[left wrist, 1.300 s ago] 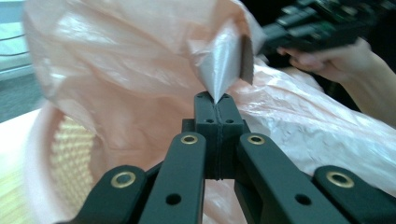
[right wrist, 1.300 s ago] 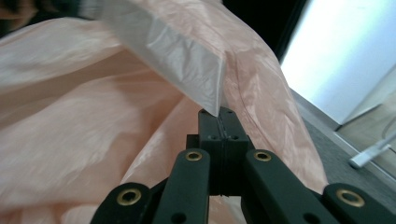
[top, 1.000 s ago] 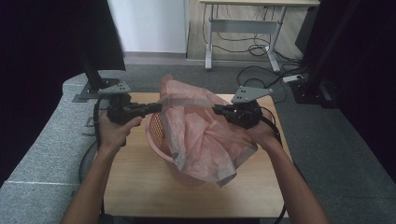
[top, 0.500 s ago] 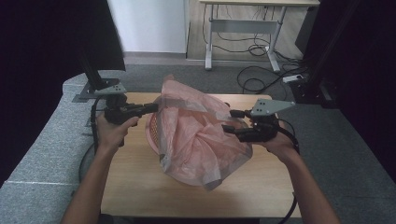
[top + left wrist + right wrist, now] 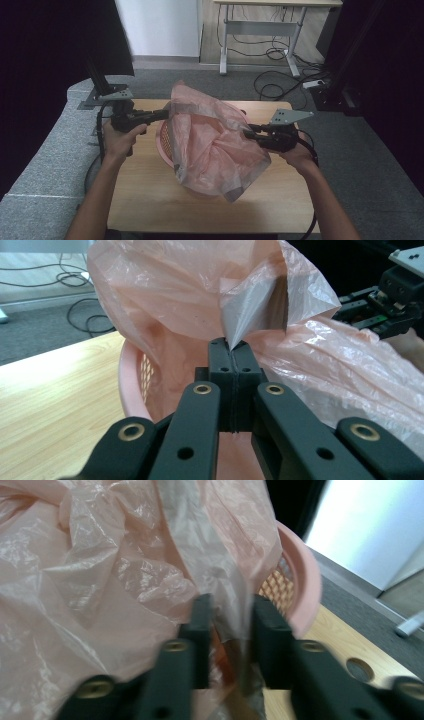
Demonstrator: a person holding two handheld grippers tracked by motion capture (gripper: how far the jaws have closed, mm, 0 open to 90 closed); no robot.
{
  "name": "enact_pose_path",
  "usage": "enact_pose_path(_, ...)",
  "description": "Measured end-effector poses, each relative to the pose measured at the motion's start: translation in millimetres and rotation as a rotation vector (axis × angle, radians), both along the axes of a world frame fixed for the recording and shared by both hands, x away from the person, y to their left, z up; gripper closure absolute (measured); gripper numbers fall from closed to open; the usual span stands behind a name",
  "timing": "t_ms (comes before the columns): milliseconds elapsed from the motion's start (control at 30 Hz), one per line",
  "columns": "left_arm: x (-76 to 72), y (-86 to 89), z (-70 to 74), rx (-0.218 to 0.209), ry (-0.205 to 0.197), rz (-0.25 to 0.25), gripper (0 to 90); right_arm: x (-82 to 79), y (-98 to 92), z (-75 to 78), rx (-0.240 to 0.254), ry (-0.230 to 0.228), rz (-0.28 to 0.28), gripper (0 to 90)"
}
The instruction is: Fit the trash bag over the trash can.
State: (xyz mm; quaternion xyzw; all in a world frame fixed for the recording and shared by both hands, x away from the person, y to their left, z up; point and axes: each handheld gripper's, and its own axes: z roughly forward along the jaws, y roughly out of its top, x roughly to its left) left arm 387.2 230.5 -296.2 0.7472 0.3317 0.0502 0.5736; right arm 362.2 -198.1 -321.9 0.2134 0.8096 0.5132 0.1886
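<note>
I find the pink plastic bag (image 5: 215, 145) draped over and into the pink basket (image 5: 165, 140), which stands mid-table on the wooden table (image 5: 150, 200); the bag's lower part spills toward me over the rim. My left gripper (image 5: 162, 115) has its jaws fully together, pinching a fold of the bag's edge at the basket's far left. My right gripper (image 5: 247, 134) sits at the bag's right side; its jaws have just been closing, film lies between them with a narrow gap remaining, and I cannot tell whether they grip it.
</note>
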Motion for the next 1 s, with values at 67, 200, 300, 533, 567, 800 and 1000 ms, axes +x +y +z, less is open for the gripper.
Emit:
enact_pose_path(67, -3.3, 0.2, 0.5, -0.015, 0.0, -0.004, 74.8, -1.2, 2.4, 3.0, 0.027, 0.007, 0.004, 87.3)
enact_pose_path(200, -22.7, 1.3, 3.1, -0.003, -0.024, 0.028, 45.3, -5.6, 5.9, 9.7, 0.068, 0.012, -0.041, 88.0)
enact_pose_path(300, -39.6, 2.4, 3.3, 0.0, -0.013, 0.017, 35.0, -8.3, 8.6, 10.5, 0.052, 0.014, -0.049, 88.0)
enact_pose_path(533, -70.8, -10.0, -8.8, 0.016, 0.032, -0.02, 22.0, -10.2, 11.9, 9.3, 0.04, 0.003, -0.056, 87.9)
enact_pose_path(567, -74.0, -11.5, -11.0, 0.009, 0.041, -0.022, 20.6, -10.3, 12.2, 8.9, 0.037, 0.003, -0.054, 87.9)
enact_pose_path(800, -95.7, -20.0, -21.7, -0.029, 0.057, -0.041, 12.1, -13.1, 12.3, 6.3, 0.008, -0.02, -0.06, 87.9)
enact_pose_path(1000, -101.2, -34.4, -18.8, 0.006, 0.036, -0.027, 5.2, -14.0, 12.7, 5.4, -0.012, -0.036, -0.071, 87.7)
